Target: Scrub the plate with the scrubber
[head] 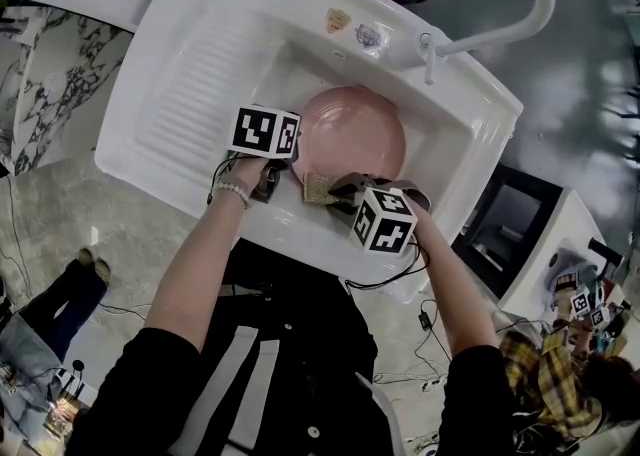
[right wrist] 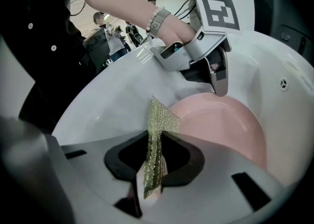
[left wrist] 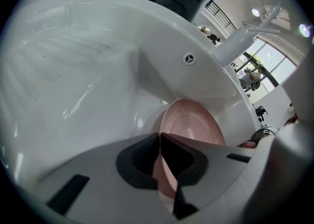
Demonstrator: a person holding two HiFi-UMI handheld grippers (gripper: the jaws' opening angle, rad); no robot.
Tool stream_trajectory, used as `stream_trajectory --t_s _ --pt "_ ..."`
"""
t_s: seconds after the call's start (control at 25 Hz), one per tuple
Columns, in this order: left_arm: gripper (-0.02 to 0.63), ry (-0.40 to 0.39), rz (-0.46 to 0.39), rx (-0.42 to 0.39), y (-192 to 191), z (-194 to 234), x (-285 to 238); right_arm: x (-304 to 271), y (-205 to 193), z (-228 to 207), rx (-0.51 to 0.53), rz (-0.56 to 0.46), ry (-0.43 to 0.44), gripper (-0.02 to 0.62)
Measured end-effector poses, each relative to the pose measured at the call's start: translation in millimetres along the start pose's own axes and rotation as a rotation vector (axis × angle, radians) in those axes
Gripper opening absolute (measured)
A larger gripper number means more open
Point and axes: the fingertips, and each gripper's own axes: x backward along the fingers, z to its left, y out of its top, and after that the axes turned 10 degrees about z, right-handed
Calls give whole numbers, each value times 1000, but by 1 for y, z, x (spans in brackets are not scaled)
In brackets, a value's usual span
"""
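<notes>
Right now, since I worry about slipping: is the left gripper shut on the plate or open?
Shut on the plate: the left gripper pinches its pink rim inside the sink.

Bowl: we are seeing the plate (head: 352, 134) filling most of the sink (head: 445, 134).
Near rim: the left claw (head: 288, 168) and right claw (head: 338, 190) are crowding it.
Left: the drainboard (head: 200, 94) is lying open.
Far right: the faucet (head: 545, 4) is arching overhead.

Shines glossy and smooth on the white sink (head: 200, 74) and the pink plate (head: 355, 129) (glazed, by the look). Looks coarse, woven and glittery on the yellow-green scrubber (right wrist: 156, 139).
</notes>
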Motion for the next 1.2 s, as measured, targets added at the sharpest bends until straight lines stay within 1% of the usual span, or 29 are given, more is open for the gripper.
stream_trajectory --t_s 0.08,0.16,0.24,0.36,0.44,0.56,0.68,0.76,0.84,1.04,1.2 --pt "14 -1 0 0 0 0 0 5 -1 2 -10 -8 1 75" --pt "14 -1 -1 0 0 -1 -1 12 -5 -2 -17 -13 -34 75" --pt "14 -1 -1 0 0 0 0 17 -11 -18 -17 -7 -131 75" --pt "14 -2 -1 0 0 -1 1 27 -23 -56 -17 18 -331 75" --pt "14 -3 0 -1 0 -1 1 33 -30 -80 5 54 -449 75" --pt "14 -3 1 0 0 -1 2 39 -34 -110 29 94 -569 75" --pt "14 -3 2 -1 -1 0 2 41 -39 -134 45 138 -651 75" --pt "14 -3 1 -4 0 -1 3 39 -41 -145 41 161 -678 75" --pt "14 -3 1 -7 0 -2 5 35 -42 -149 22 168 -680 75" --pt "14 -1 1 -9 0 -2 3 14 -48 -143 -6 216 -640 75" --pt "14 0 0 -6 1 0 2 12 -53 -130 -92 211 -601 75"
